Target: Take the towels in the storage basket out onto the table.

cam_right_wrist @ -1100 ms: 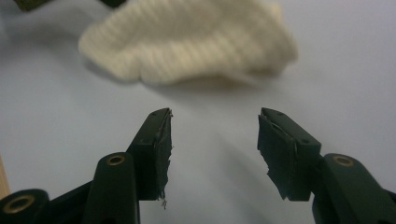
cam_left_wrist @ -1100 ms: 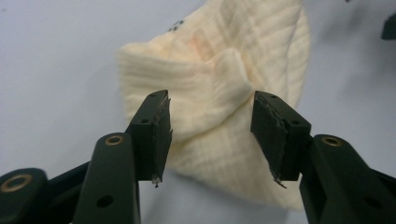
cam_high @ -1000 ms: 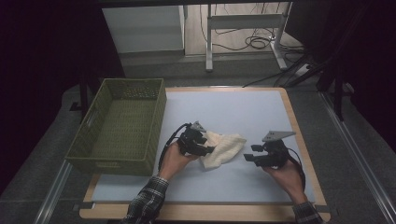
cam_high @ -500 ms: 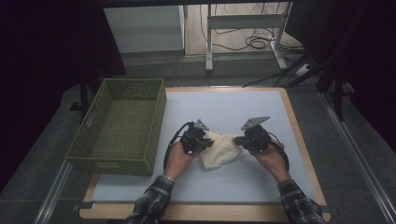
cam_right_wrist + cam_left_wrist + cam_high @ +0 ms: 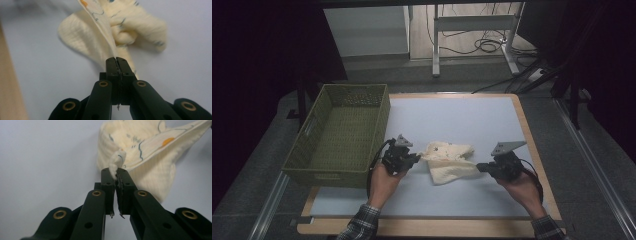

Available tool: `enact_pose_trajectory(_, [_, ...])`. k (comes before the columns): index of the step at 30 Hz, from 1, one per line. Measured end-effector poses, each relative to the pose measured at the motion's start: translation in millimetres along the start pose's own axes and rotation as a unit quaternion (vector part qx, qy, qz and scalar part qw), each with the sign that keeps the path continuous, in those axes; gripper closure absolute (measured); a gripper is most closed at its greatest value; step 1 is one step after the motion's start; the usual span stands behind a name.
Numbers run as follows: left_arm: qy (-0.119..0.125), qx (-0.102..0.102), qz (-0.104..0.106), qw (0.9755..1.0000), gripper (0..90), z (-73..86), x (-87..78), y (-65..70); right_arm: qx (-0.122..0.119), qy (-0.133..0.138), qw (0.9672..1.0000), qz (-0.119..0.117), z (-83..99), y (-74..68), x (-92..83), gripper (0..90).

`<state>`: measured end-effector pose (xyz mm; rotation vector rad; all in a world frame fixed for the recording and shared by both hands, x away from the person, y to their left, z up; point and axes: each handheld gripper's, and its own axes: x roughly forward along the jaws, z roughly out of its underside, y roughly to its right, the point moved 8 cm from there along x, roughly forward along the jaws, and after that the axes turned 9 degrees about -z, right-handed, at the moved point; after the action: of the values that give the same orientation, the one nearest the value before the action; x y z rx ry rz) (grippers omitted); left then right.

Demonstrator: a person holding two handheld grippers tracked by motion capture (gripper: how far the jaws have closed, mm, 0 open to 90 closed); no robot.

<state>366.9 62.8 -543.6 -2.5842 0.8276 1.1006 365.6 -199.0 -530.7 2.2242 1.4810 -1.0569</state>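
- The cloth (image 5: pixel 448 161) lies on the white table (image 5: pixel 462 120), stretched between the two grippers, its long axis running left to right.
- The left gripper (image 5: pixel 116 176) is clamped tight on a bunched corner at the cloth's left end.
- The right gripper (image 5: pixel 117 60) is pinched closed on the opposite edge.
- The basket (image 5: pixel 343 132) sits just left of the left gripper, so that hand is nearer it.

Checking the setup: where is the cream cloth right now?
In the high view, the cream cloth lies on the white table, stretched between the left gripper and right gripper, right of the green basket.
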Motion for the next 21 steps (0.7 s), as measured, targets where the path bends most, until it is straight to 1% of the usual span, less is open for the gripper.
enact_pose_trajectory(2, [-0.008, -0.002, 0.007, 0.9999, 85.2, 13.4, -0.3, 4.7, 0.002, -0.001, 0.9999, -0.014, 10.6, -7.7, 1.6, 89.0])
enact_pose_trajectory(3, [-0.011, -0.002, 0.006, 0.9999, 85.0, 17.9, 0.1, 5.8, 0.001, -0.004, 0.9998, -0.020, 16.6, -11.9, 3.0, 88.3])
enact_pose_trajectory(5, [-0.016, -0.003, 0.009, 0.9998, 83.8, 28.5, 1.8, 7.7, 0.003, -0.011, 0.9997, -0.019, 23.2, -16.1, 3.1, 84.4])
enact_pose_trajectory(6, [-0.014, -0.009, 0.014, 0.9998, 82.0, 32.1, 2.3, 7.7, 0.003, -0.012, 0.9998, -0.018, 25.0, -17.2, 1.6, 80.9])
enact_pose_trajectory(8, [-0.008, -0.022, 0.020, 0.9995, 76.2, 35.3, 2.5, 5.0, 0.006, -0.005, 0.9999, -0.015, 23.9, -17.8, -4.5, 79.0])
enact_pose_trajectory(9, [-0.003, -0.029, 0.019, 0.9994, 73.0, 34.9, 2.2, 3.3, 0.006, 0.001, 0.9999, -0.015, 21.3, -17.5, -7.8, 78.4])
enact_pose_trajectory(10, [0.004, -0.035, 0.018, 0.9992, 66.1, 33.2, 2.2, 1.7, 0.005, 0.006, 0.9998, -0.015, 17.9, -16.9, -10.6, 77.7])
enact_pose_trajectory(11, [0.009, -0.037, 0.023, 0.9990, 60.1, 31.3, 1.9, 0.9, 0.006, 0.011, 0.9998, -0.017, 13.8, -16.4, -12.7, 77.2])
enact_pose_trajectory(12, [0.012, -0.040, 0.029, 0.9987, 57.8, 29.1, 1.5, 1.0, 0.005, 0.014, 0.9998, -0.016, 9.7, -15.1, -13.3, 76.8])
enact_pose_trajectory(14, [0.017, -0.043, 0.027, 0.9986, 51.3, 24.2, 1.2, 0.3, 0.004, 0.013, 0.9999, -0.011, 2.1, -11.2, -12.1, 76.0])
enact_pose_trajectory(16, [0.022, -0.041, 0.029, 0.9985, 49.1, 20.0, 0.6, 1.4, 0.001, 0.015, 0.9999, -0.009, -4.7, -5.0, -9.3, 75.3])
enact_pose_trajectory(17, [0.024, -0.039, 0.027, 0.9986, 46.9, 18.2, 0.4, 1.7, 0.004, 0.015, 0.9999, -0.007, -7.9, -2.6, -8.0, 74.8])
enact_pose_trajectory(18, [0.024, -0.035, 0.028, 0.9987, 46.2, 16.5, 0.6, 2.0, 0.001, 0.016, 0.9999, -0.006, -11.3, 0.3, -6.6, 74.2])
enact_pose_trajectory(21, [0.023, -0.032, 0.035, 0.9986, 45.2, 12.7, 2.9, 5.7, 0.005, 0.016, 0.9999, 0.001, -21.5, 9.6, -0.4, 71.2])
